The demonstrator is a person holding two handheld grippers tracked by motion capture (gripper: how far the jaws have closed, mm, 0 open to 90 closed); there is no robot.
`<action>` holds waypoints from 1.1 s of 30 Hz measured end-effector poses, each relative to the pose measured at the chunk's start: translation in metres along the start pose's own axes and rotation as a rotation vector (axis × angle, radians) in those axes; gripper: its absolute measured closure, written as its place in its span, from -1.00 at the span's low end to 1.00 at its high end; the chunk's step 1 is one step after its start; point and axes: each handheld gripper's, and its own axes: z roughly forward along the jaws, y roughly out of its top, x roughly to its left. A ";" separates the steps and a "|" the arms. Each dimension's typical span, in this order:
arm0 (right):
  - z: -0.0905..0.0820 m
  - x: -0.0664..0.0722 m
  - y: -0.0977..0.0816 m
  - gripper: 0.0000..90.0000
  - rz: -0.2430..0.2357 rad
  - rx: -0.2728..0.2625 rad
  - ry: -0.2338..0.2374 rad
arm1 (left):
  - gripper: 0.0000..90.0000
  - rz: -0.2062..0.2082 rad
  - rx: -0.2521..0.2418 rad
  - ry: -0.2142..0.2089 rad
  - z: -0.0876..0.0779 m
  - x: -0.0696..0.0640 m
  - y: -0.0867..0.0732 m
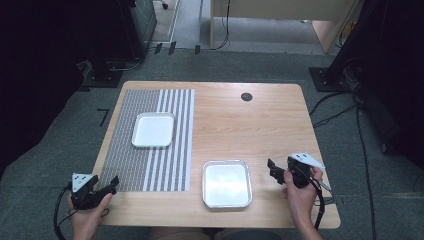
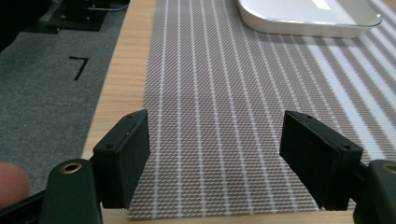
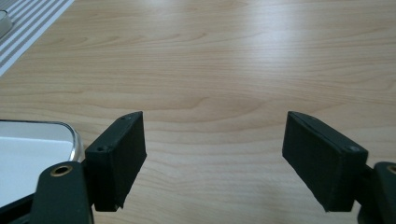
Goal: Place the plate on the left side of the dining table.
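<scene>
Jaws of left gripper (image 2: 215, 158) and right gripper (image 3: 215, 158) wide apart, empty, above table (image 1: 240, 125).

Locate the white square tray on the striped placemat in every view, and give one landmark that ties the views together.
High view: white square tray sits upper left, on the grey striped placemat.
Left gripper view: at the top edge, right of centre.
Right gripper view: I cannot place it for certain.
Shared landmark: the placemat's white-striped edge.
</scene>
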 end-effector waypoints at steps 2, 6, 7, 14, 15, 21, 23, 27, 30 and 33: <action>-0.004 -0.006 -0.003 -0.52 0.001 -0.005 -0.011 | -0.46 0.000 0.004 -0.005 0.000 0.002 -0.001; -0.010 -0.016 -0.010 -0.52 0.008 -0.013 -0.030 | -0.46 0.016 -0.004 -0.001 -0.001 0.002 -0.002; -0.012 -0.020 -0.012 -0.52 0.015 -0.015 -0.033 | -0.46 0.015 -0.004 -0.003 -0.001 0.002 -0.002; -0.024 -0.044 -0.026 -0.52 0.040 -0.010 -0.071 | -0.46 0.028 0.010 -0.005 0.000 0.002 -0.003; -0.025 -0.046 -0.026 -0.52 0.042 -0.010 -0.074 | -0.45 0.027 0.012 -0.004 0.001 0.001 -0.003; -0.036 -0.071 -0.034 -0.51 0.057 -0.007 -0.124 | -0.44 0.035 0.018 0.005 0.002 0.001 -0.004; -0.038 -0.074 -0.035 -0.51 0.059 -0.007 -0.132 | -0.44 0.043 0.022 0.006 0.002 0.000 -0.004; -0.042 -0.082 -0.040 -0.52 0.059 0.001 -0.143 | -0.44 0.048 0.037 0.005 0.004 -0.001 -0.004; -0.044 -0.086 -0.044 -0.52 0.054 0.005 -0.150 | -0.44 0.053 0.052 0.002 0.005 -0.001 -0.004; -0.046 -0.090 -0.047 -0.52 0.061 0.013 -0.156 | -0.43 0.063 0.071 0.000 0.007 -0.002 -0.003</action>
